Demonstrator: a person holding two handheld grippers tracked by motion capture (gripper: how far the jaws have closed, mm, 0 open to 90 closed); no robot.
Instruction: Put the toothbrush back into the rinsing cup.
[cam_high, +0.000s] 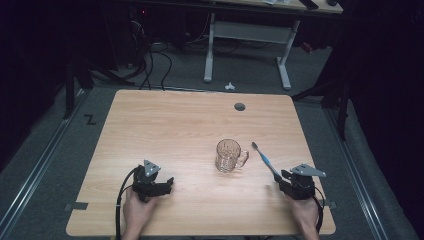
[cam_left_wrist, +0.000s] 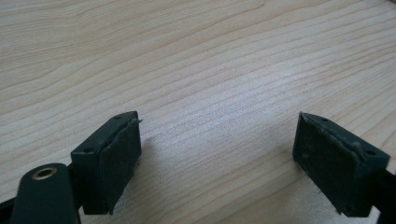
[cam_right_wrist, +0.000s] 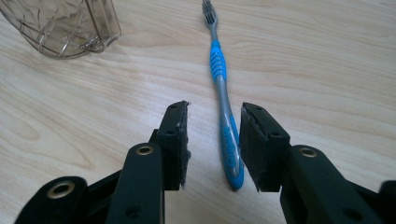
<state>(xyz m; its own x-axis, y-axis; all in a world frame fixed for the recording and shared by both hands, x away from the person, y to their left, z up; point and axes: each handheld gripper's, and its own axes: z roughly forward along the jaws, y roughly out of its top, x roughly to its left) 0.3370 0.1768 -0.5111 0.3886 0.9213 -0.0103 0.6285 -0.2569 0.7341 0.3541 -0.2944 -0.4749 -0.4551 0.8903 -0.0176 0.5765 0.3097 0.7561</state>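
Note:
A blue and grey toothbrush (cam_right_wrist: 223, 100) lies flat on the wooden table (cam_high: 165, 125), bristles pointing away from me. My right gripper (cam_right_wrist: 214, 140) is open, its jaws on either side of the handle's near end, with a gap on the left side. In the high view the toothbrush (cam_high: 264, 158) lies right of a clear glass mug (cam_high: 230, 156), and the right gripper (cam_high: 285, 179) sits at its near end. My left gripper (cam_high: 162, 186) rests near the table's front left, open wide over bare wood (cam_left_wrist: 215, 135).
The glass mug (cam_right_wrist: 65, 25) stands upright at the far left in the right gripper view, handle toward the toothbrush. A round grey grommet (cam_high: 240, 106) sits near the table's far edge. A white desk frame (cam_high: 247, 45) stands on the floor beyond.

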